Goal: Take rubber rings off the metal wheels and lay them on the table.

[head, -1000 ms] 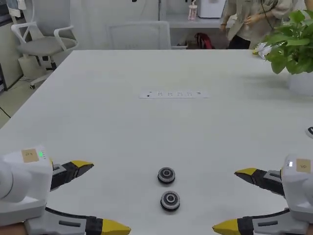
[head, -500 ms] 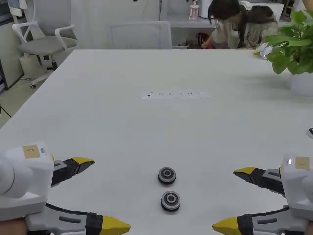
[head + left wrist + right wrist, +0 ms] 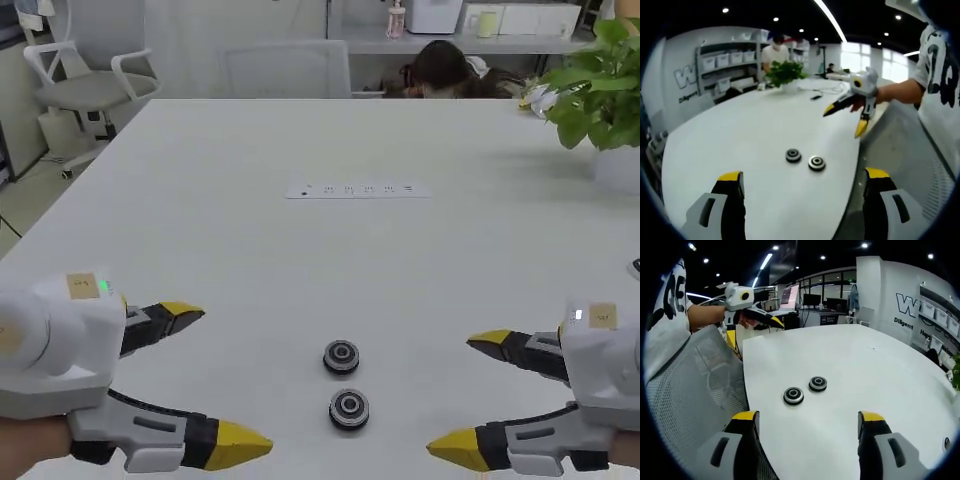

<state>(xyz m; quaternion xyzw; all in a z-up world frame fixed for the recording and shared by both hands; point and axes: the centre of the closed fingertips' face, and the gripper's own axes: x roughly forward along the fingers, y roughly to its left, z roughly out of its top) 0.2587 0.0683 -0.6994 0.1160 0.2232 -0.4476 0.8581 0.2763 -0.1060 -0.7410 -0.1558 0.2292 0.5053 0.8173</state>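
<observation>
Between yellow-tipped jaws of left gripper [image 3: 234, 378]: nothing held, jaws spread wide. Right gripper [image 3: 450, 395] same: jaws apart, empty. Midway between grippers, farther small round metal wheel [image 3: 341, 357] and nearer one [image 3: 349, 409] lie just beside each other, black rubber rings [image 3: 334, 410] on, flat on white table [image 3: 300, 250].

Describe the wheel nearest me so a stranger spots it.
On the white table, look between the left gripper and right gripper. Two small dark-ringed metal wheels lie there. The near wheel is closest to the person; the far wheel lies just beyond.
</observation>
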